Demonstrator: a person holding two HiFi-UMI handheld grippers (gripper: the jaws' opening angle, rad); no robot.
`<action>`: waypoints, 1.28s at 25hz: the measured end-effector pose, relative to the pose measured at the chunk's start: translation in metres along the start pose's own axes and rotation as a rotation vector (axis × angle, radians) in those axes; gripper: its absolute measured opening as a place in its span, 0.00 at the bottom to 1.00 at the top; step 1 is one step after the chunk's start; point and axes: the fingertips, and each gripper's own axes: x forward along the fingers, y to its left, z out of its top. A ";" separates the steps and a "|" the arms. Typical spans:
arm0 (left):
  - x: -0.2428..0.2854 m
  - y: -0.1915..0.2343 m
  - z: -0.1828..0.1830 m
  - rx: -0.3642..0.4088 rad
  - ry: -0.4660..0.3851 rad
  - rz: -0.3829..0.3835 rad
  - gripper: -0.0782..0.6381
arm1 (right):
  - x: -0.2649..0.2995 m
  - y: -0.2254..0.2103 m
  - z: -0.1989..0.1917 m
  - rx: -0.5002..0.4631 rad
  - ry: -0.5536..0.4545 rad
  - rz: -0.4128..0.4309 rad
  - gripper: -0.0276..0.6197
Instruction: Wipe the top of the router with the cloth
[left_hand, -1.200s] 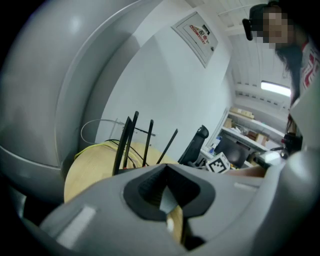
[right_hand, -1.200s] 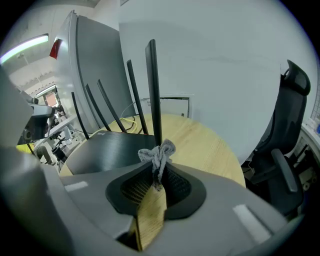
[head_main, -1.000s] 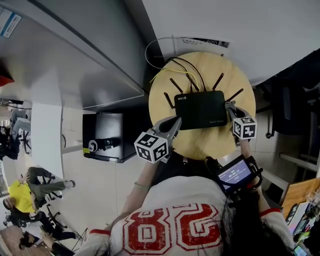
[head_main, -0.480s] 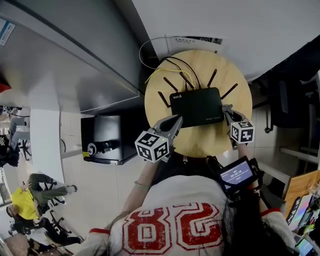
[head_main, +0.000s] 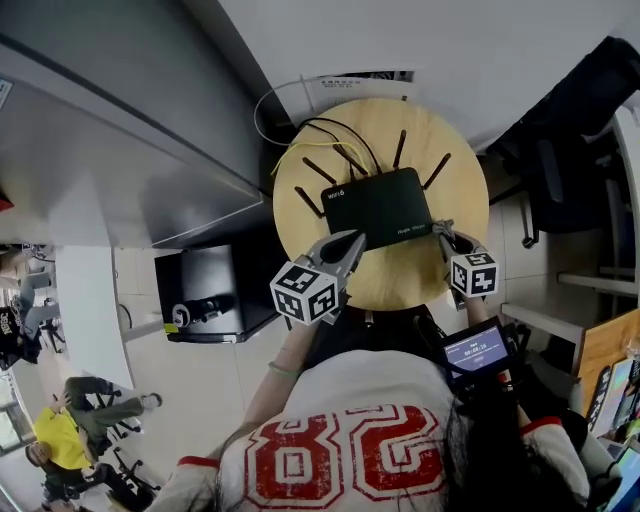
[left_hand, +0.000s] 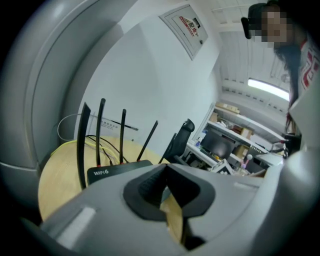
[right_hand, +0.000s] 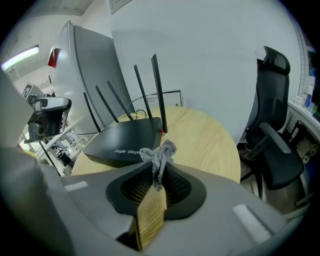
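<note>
Only a wisp of cloth (right_hand: 162, 149) is pinched in the right claw (right_hand: 157, 170); it could slip out mid-wipe on the router (right_hand: 127, 140). Left claw (left_hand: 165, 172) is closed, empty.

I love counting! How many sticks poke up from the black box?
5 antennas fan out around the router's far end, left to right. None seems hidden.

Round wooden table (head_main: 400, 280), black office chair (right_hand: 277, 160) beside it

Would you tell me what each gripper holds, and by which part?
The right gripper pinches the cloth by a bunched end; the left gripper holds nothing.
</note>
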 end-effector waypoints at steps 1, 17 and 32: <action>0.001 -0.001 0.000 0.002 0.001 -0.005 0.11 | -0.001 0.001 -0.003 0.001 0.003 0.000 0.13; -0.012 0.007 0.002 0.040 0.006 0.018 0.11 | -0.007 0.005 -0.014 0.025 0.018 -0.029 0.13; -0.032 0.019 0.006 0.116 -0.025 0.042 0.11 | 0.007 0.060 -0.019 -0.009 0.050 0.034 0.13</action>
